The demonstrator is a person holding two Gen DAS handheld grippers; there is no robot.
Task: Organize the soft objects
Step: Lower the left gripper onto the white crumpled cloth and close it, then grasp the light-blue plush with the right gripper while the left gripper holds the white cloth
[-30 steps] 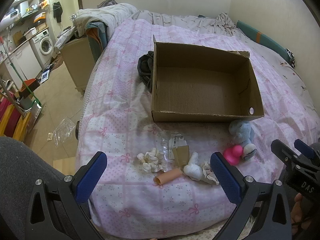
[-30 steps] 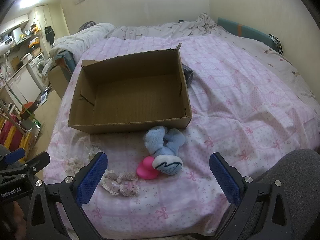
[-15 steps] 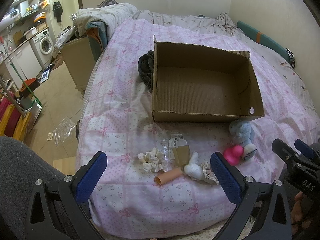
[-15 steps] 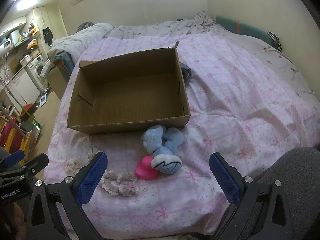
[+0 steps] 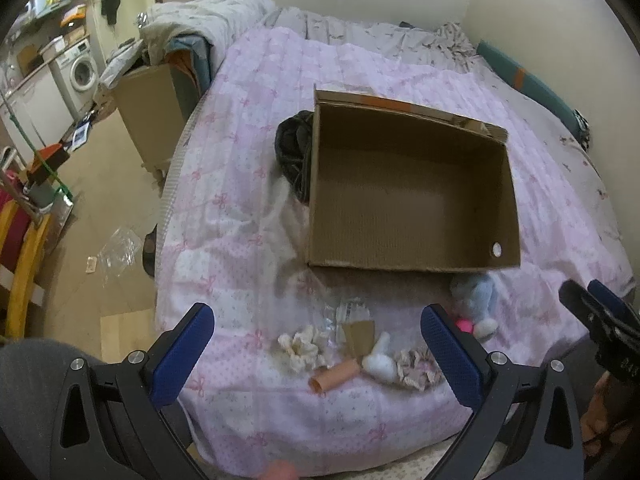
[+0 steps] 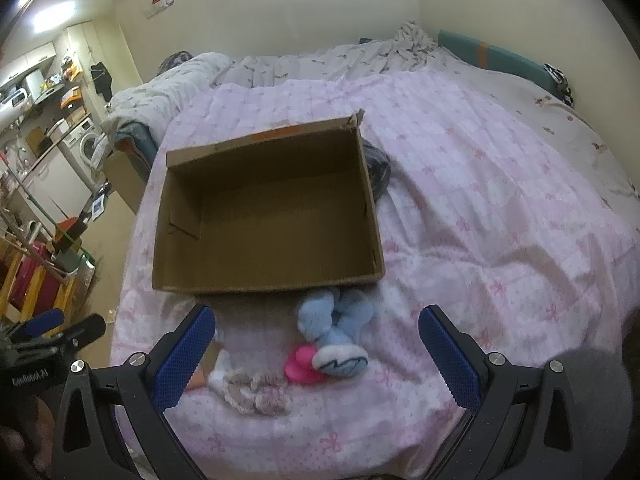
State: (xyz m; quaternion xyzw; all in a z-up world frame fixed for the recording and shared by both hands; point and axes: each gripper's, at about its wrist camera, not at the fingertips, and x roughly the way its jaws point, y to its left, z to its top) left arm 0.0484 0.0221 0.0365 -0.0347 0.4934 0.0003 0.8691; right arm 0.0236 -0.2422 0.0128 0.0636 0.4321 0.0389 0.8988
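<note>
Both grippers hang over the near edge of the bed (image 5: 240, 184), and nothing is between either pair of fingers; the left gripper (image 5: 318, 354) has its blue pads spread wide above the little row of soft things, and the right gripper (image 6: 316, 354) is spread just as wide, framing the blue plush toy (image 6: 338, 334); that toy lies just in front of the cardboard box (image 6: 264, 282), its head end almost at the box's near wall, with a bright pink ball (image 6: 301, 364) touching it on the near side; to the left of the ball sits a pale lacy scrunchie (image 6: 256, 394), and in the left view the same scrunchie (image 5: 416, 366) lies right beside a white plush piece (image 5: 380, 362); next along come a peach-coloured tube (image 5: 334, 374), a scrap of brown card (image 5: 360, 334) with clear plastic wrapping (image 5: 348, 312) behind it, and a cream ruffled scrunchie (image 5: 302, 346) at the left end; the box stands open-topped in the middle of the pink quilt, its inside bare; a dark bundle of cloth (image 5: 294, 152) presses against its far left corner; a washing machine (image 5: 82, 72) shows in the room beyond.
</note>
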